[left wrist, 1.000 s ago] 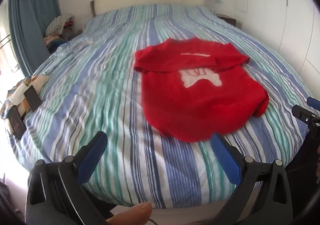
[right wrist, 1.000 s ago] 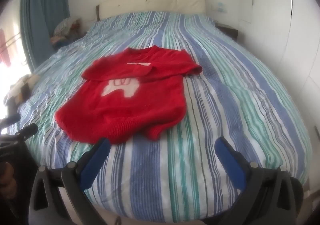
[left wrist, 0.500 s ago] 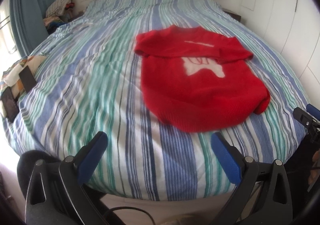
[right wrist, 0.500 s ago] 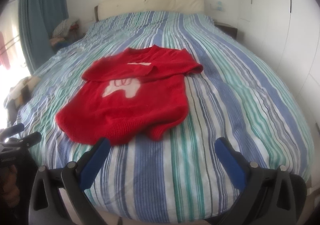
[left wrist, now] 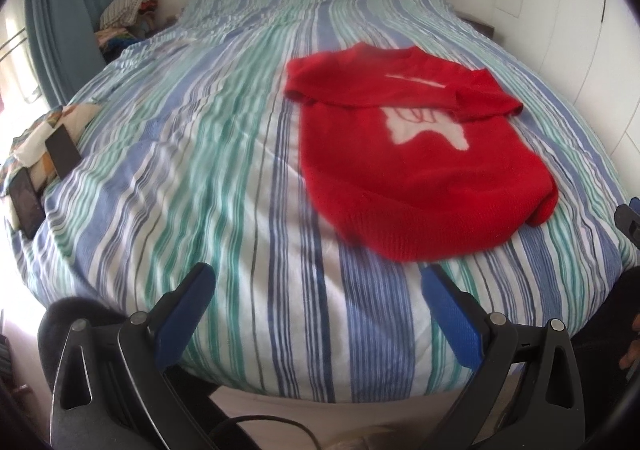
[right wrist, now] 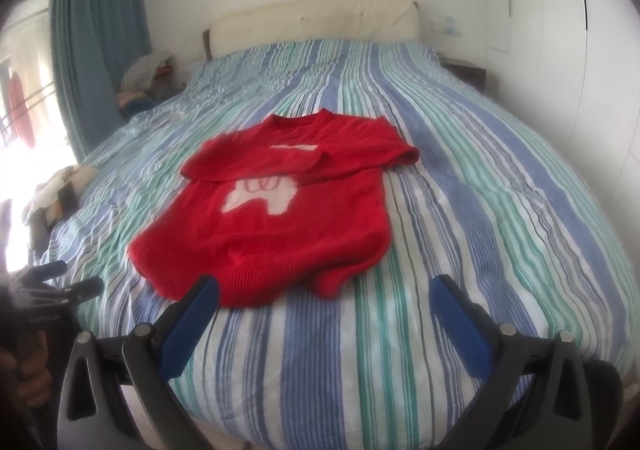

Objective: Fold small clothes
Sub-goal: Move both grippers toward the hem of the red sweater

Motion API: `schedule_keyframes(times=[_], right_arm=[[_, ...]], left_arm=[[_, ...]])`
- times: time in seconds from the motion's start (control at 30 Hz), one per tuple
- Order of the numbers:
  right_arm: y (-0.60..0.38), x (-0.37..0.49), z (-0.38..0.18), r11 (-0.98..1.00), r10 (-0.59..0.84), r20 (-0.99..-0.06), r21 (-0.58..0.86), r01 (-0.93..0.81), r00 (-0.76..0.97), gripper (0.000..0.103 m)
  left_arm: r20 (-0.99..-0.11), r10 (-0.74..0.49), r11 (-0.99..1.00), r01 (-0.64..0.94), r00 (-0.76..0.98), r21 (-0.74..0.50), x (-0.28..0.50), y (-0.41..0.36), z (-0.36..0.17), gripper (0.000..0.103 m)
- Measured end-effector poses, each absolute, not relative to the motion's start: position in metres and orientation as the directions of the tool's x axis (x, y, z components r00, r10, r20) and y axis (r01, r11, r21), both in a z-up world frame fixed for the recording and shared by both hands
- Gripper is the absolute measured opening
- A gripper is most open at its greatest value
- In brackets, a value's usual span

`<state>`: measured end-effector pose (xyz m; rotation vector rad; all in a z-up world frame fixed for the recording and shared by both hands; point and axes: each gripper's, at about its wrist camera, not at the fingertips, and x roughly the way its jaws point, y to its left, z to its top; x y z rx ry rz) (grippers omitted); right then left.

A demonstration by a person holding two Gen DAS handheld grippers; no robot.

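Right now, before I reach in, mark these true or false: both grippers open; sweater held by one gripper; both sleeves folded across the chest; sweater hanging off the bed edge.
1. Both the left gripper and the right gripper are open: true.
2. One gripper holds the red sweater: false, neither touches it.
3. Both sleeves are folded across the chest: true.
4. The sweater hangs off the edge of the bed: false, it lies fully on the striped cover.

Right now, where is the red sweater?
The red sweater lies on the striped bed, near the foot edge, just beyond both open grippers, left-of-centre in the right wrist view.
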<state>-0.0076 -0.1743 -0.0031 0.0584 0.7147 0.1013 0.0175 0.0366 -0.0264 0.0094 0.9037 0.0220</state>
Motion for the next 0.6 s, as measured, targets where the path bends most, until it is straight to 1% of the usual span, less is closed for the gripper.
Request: schedule_keyframes(times=[0.17, 0.37, 0.6], right_arm=[[-0.169, -0.006, -0.005, 0.987, 0.163, -0.669, 0.106, -0.123, 0.725, 0.103], [-0.17, -0.002, -0.012, 0.987, 0.159, -0.704, 0.122, -0.103, 0.692, 0.103], [-0.175, -0.002, -0.014, 0.984, 0.174, -0.711, 0.148, -0.096, 0.681, 0.103]], left_arm=[[-0.777, 0.001, 1.0, -0.004, 0.63, -0.003, 0.016, 0.036, -0.023, 0.103], [-0.782, 0.03, 1.0, -0.017, 0.622, 0.024, 0.018, 0.036, -0.026, 0.103], [-0.801, 0.033, 0.999, -0.037, 0.598, 0.013, 0.019, 0.041, -0.034, 0.103]])
